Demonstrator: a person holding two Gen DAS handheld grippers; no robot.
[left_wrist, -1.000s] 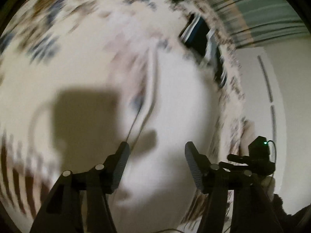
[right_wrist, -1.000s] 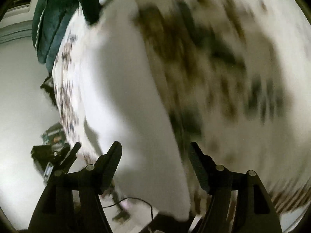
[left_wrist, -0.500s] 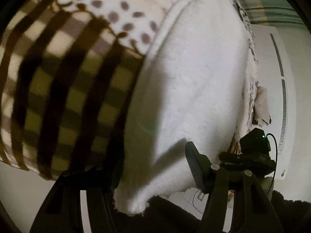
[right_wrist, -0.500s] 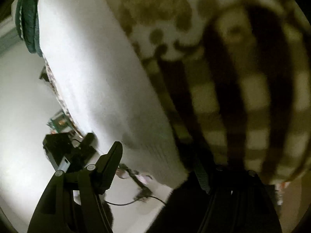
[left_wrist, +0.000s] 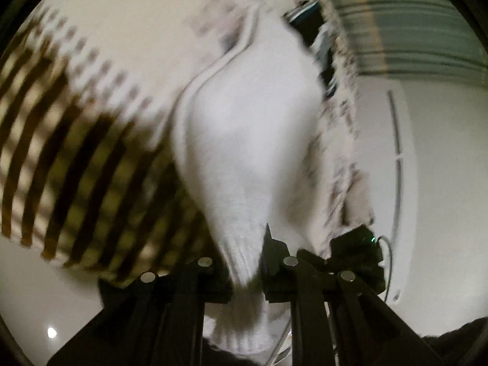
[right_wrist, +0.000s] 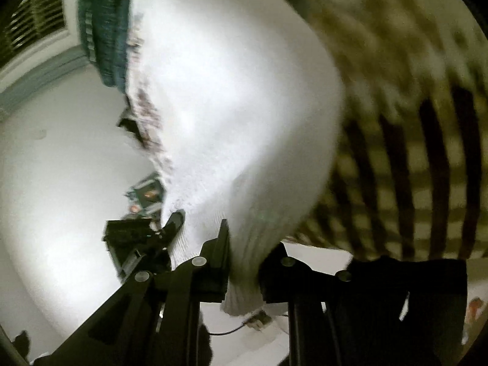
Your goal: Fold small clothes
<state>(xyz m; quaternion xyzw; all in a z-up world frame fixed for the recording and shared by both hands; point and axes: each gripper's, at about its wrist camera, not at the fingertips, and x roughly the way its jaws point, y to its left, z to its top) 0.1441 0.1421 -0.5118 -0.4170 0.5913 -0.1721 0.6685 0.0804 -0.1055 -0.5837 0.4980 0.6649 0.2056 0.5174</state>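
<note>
A small white knitted garment [left_wrist: 244, 140] lies on a patterned bed cover. My left gripper [left_wrist: 244, 262] is shut on its ribbed edge, which bunches between the fingers and hangs below them. The same white garment [right_wrist: 244, 106] fills the right wrist view. My right gripper [right_wrist: 244, 262] is shut on another part of its ribbed edge. Both views are motion blurred. The other gripper shows in each view, at right in the left wrist view [left_wrist: 357, 250] and at left in the right wrist view [right_wrist: 137, 235].
The bed cover has brown and yellow stripes and dots [left_wrist: 76, 152], also seen in the right wrist view [right_wrist: 411, 137]. A dark teal cloth [right_wrist: 103, 30] lies at the bed's far end. White floor [right_wrist: 61, 167] lies beside the bed.
Both grippers went from open over the garment to shut on its ribbed edge. The garment's near edge is now pulled up off the bed cover.
</note>
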